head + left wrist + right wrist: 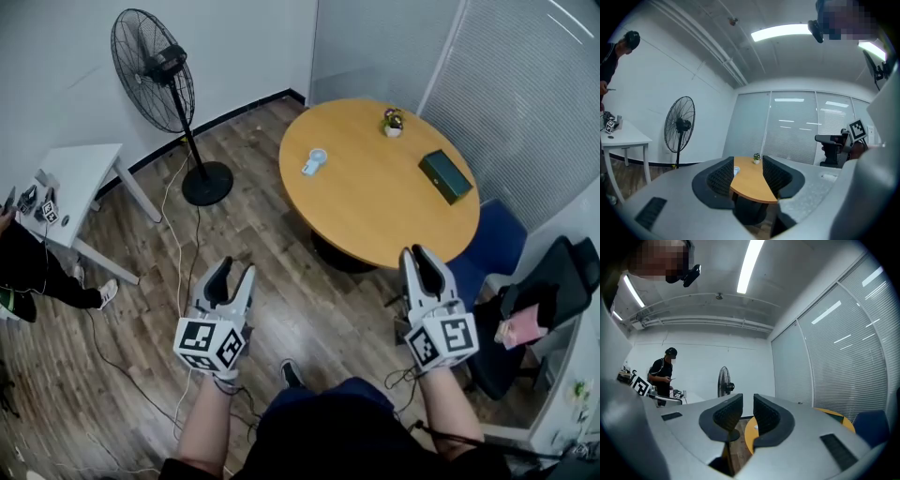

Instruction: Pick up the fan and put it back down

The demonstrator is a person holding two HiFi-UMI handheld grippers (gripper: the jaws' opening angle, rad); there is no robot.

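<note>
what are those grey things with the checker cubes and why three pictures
A person holds a two-jaw gripper in each hand: left gripper and right gripper. The head view comes from a camera on their head; the other two cameras ride on the grippers, looking along the jaws. Both hold nothing; the left jaws are opening. On the round table lie what seems a small fan, a potted plant and a dark box. A floor fan stands by the wall.

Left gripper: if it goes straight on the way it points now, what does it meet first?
Probably the near edge of the round table. The left gripper, jaws opening with nothing held, has only floor before that; its height against the tabletop is unclear.
</note>
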